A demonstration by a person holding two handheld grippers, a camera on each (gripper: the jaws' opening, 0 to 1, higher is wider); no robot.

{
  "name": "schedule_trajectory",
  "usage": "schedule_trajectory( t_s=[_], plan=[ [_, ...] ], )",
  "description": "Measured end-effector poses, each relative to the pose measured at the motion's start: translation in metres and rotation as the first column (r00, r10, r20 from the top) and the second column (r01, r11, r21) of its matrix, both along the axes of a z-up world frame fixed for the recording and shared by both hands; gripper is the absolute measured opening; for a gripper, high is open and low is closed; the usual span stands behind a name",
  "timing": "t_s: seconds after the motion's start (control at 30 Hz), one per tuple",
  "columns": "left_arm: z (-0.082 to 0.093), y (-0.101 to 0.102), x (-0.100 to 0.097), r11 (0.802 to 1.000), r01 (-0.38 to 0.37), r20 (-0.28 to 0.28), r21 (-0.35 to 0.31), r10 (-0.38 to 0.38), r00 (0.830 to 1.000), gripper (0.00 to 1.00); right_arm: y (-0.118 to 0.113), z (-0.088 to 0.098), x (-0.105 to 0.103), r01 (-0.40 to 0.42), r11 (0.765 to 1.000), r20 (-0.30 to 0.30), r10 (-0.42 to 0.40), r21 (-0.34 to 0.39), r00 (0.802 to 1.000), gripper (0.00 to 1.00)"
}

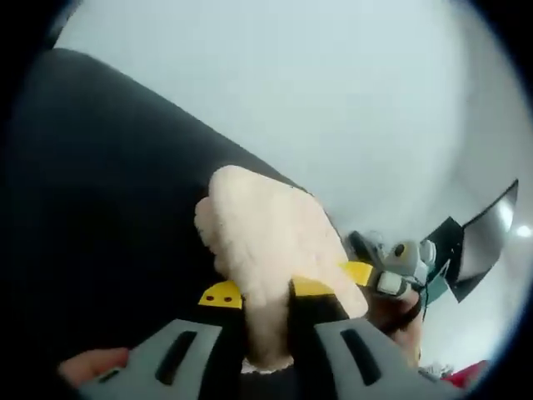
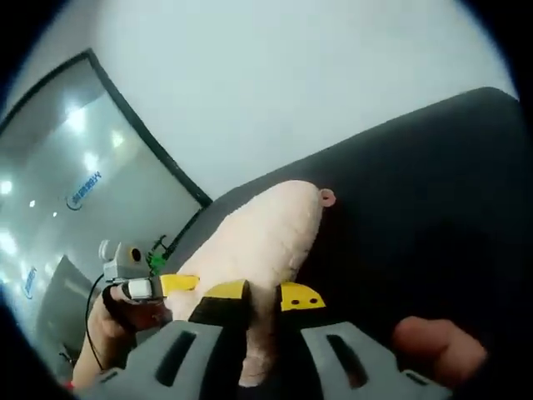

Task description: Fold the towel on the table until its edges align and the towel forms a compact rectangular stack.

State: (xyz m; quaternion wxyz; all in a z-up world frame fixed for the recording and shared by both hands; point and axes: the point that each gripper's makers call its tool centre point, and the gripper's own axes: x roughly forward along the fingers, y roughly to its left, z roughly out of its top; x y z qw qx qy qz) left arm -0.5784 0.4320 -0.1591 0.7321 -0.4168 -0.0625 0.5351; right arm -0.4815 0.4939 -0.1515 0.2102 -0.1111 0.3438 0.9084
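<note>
In the left gripper view the left gripper [image 1: 265,310] has its fingers clamped on the cream towel [image 1: 266,237], lifted above the dark table [image 1: 100,208] to carry an edge over; in the right gripper view the right gripper [image 2: 263,310] pinches the same towel [image 2: 262,237], sharing the lift so the edges can meet.

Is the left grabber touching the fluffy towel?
Touching. In the left gripper view, the left gripper has its jaws pinched on the cream towel, which rises out from between them, over the dark table.
</note>
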Motion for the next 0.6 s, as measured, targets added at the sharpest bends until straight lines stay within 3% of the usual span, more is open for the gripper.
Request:
schedule_trajectory(
  t_s=[0.23,0.3,0.5,0.6],
  plan=[
    [0.012,-0.036,0.096,0.992,0.116,-0.001,0.053,-0.116,0.993,0.21,-0.031,-0.005,0.088,0.023,0.999,-0.008,-0.023,0.033,1.000,0.10],
    [0.008,-0.047,0.121,0.987,0.150,-0.037,0.053,-0.148,0.988,0.21,-0.039,-0.010,0.110,0.034,0.999,-0.013,-0.034,0.030,0.999,0.10],
    [-0.005,-0.060,0.166,0.982,0.183,-0.087,0.053,-0.178,0.980,0.21,-0.050,-0.023,0.158,0.053,0.999,-0.023,-0.052,0.011,0.998,0.10],
    [-0.009,-0.069,0.188,0.980,0.190,-0.097,0.050,-0.185,0.978,0.21,-0.055,-0.029,0.168,0.057,0.998,-0.018,-0.057,0.009,0.998,0.10]
  ],
)
